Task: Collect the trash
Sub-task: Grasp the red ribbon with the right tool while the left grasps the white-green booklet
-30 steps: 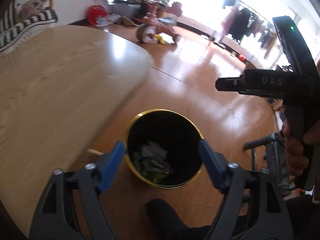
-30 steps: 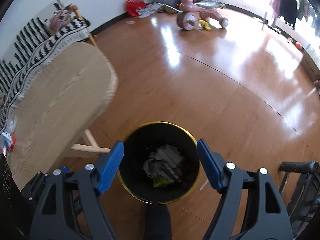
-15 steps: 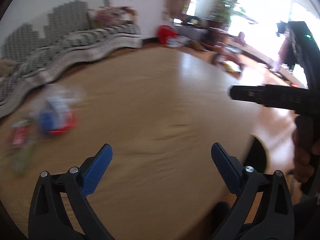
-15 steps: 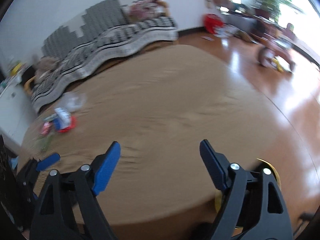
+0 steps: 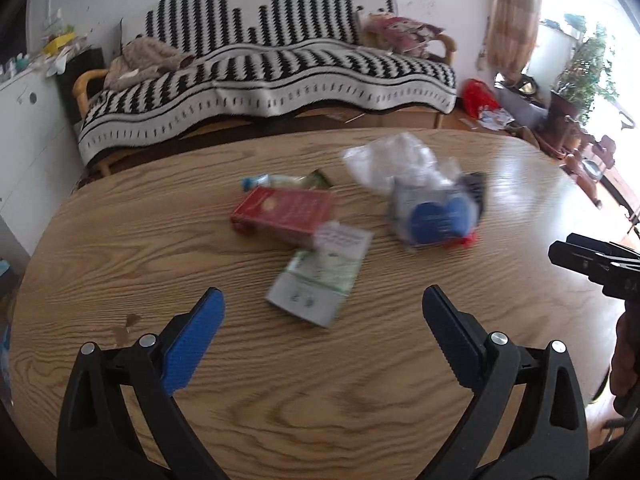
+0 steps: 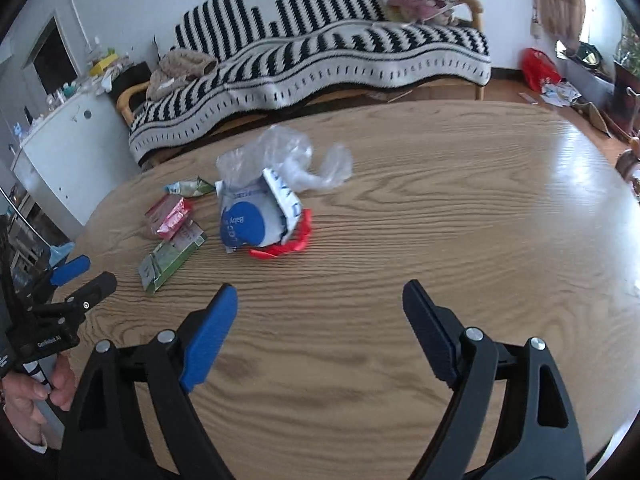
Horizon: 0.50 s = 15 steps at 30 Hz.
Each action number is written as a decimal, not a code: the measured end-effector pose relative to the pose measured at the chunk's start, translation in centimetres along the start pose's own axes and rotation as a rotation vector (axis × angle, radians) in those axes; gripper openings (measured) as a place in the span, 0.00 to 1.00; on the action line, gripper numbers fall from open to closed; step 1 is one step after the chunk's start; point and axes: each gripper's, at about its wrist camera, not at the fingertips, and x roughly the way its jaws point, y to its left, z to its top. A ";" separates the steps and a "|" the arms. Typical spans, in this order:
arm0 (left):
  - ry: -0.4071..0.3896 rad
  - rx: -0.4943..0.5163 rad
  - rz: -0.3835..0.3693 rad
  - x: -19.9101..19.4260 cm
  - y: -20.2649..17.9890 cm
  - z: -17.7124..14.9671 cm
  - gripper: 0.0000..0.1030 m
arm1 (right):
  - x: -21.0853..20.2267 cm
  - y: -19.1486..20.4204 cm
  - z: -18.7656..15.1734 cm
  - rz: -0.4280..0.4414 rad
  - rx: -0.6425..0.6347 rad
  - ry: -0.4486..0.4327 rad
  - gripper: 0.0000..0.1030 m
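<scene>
Trash lies in a loose group on the oval wooden table: a red box, a green-and-white carton, a small wrapper, a blue-and-white wipes pack and a crumpled clear bag. My left gripper hovers open just short of the carton, holding nothing. My right gripper is open and empty too. It hangs nearer than the wipes pack, which lies on a red strip. The carton and the red box lie left of it.
A sofa under a black-and-white striped throw runs behind the table. A white cabinet stands at the left. The left gripper shows at the left edge of the right wrist view, with a hand below it. Bare tabletop stretches to the right.
Both views have swung from the black bin on the floor to the tabletop, so the trash pile now lies ahead. Both sets of jaws stand wider than a second ago.
</scene>
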 end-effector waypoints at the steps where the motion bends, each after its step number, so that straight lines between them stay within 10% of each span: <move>1: 0.014 0.001 0.002 0.8 0.6 0.0 0.93 | 0.8 0.3 0.2 0.003 -0.003 0.009 0.79; 15: 0.124 0.021 0.035 7.4 1.4 -0.2 0.93 | 9.9 3.7 1.7 -0.091 -0.141 0.074 0.80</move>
